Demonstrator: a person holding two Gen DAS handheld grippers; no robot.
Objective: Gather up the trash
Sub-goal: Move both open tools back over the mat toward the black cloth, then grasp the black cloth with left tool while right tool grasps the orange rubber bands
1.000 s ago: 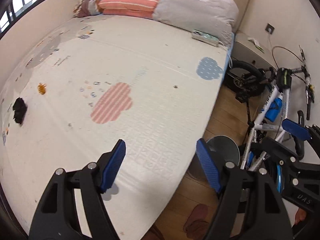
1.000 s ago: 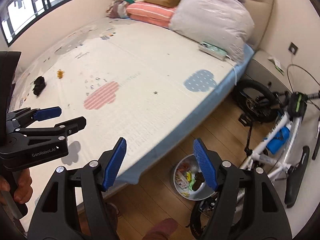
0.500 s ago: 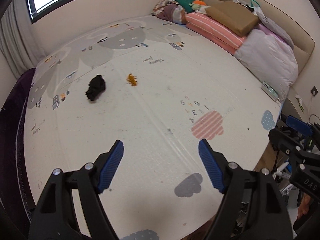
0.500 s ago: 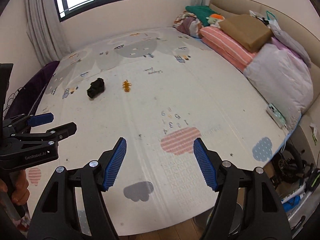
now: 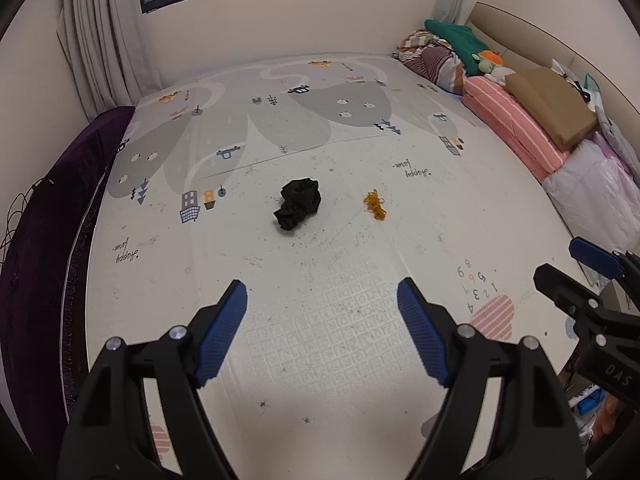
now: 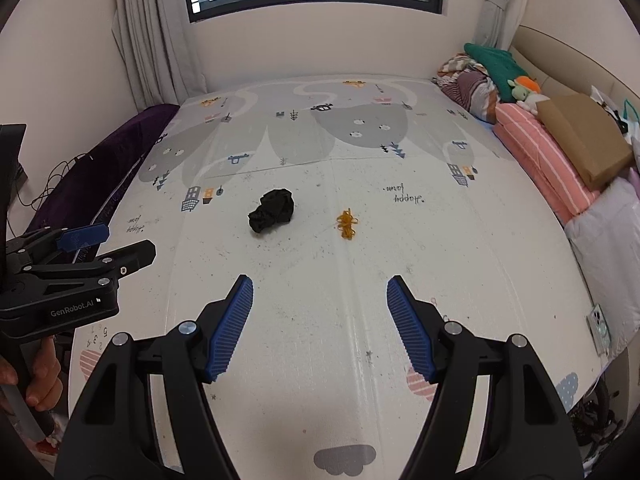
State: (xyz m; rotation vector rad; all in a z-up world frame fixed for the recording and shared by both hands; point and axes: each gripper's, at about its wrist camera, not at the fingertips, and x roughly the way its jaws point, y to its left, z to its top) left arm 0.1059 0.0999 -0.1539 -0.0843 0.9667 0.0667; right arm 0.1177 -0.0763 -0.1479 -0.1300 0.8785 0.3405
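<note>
Nearest to me, my left gripper (image 5: 322, 330) hangs over the near part of the printed play mat (image 5: 400, 420) with its blue pads spread wide and nothing between them. My right gripper (image 6: 320, 326) sits just to its right, also spread and empty, tilted down at the same stretch of mat.

Further out, around the middle of the mat, lie the two pieces I am after. The crumpled black wad (image 5: 298, 209) sits left of centre; it looks like a scrunched bag or cloth, though from here I cannot tell which. Just right of it, apart from it, is the small orange tangle (image 5: 375, 204), perhaps rubber bands. Both are well beyond my fingertips.

To do this reach well, I would send the left claw to the black wad and the right to the orange tangle, so the arms do not cross. The wad is bulky and soft, so I should straddle its middle and close firmly. The tangle lies flat and thin; I would bring the pads down until they touch the mat on either side, then pinch, or strands may slip out.

At the far right, the striped pillows (image 5: 516, 132) and folded bedding are not trash; I leave them.
</note>
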